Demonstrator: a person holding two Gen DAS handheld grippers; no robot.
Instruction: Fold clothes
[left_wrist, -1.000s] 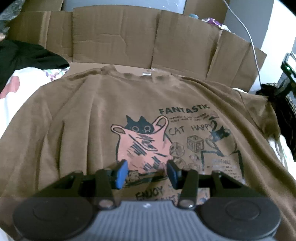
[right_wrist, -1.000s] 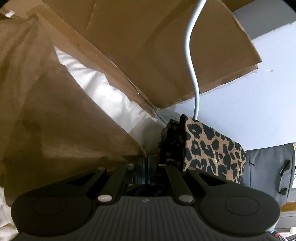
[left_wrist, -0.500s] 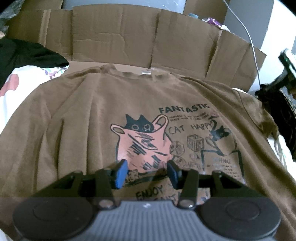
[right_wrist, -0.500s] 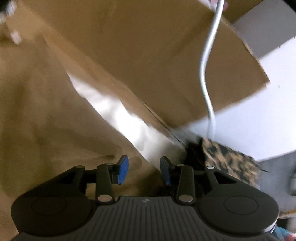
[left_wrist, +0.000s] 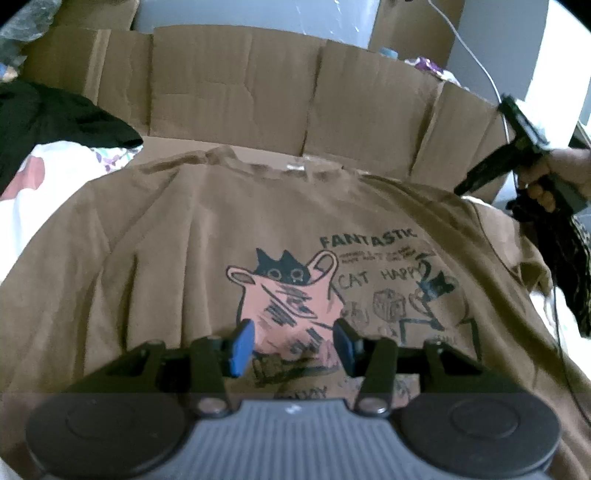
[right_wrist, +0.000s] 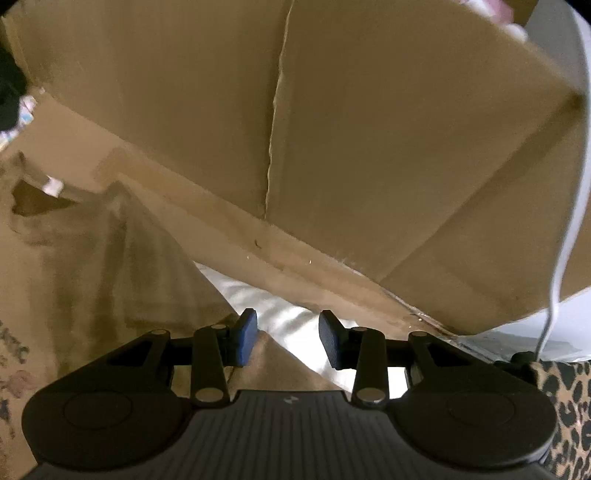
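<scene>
A brown T-shirt (left_wrist: 166, 258) with a cat print lies spread flat, print up, collar toward the cardboard. My left gripper (left_wrist: 293, 347) hovers open over the lower part of the print, nothing between its blue pads. In the left wrist view my right gripper (left_wrist: 476, 181) shows at the far right, held by a hand and pointing down near the shirt's right shoulder. In the right wrist view the right gripper (right_wrist: 288, 339) stands open above the shirt's edge (right_wrist: 92, 277) and the white sheet (right_wrist: 280, 317). It holds nothing.
A folded-out cardboard wall (left_wrist: 240, 92) stands behind the shirt. A black garment (left_wrist: 55, 118) lies at the back left on a white floral sheet (left_wrist: 37, 184). A leopard-print garment (right_wrist: 565, 406) lies at the right, and a white cable (right_wrist: 576, 203) hangs there.
My right gripper has opened, let go of the brown cloth, and swung along the shirt's edge toward the cardboard. It now shows in the left wrist view. The left gripper has stayed put.
</scene>
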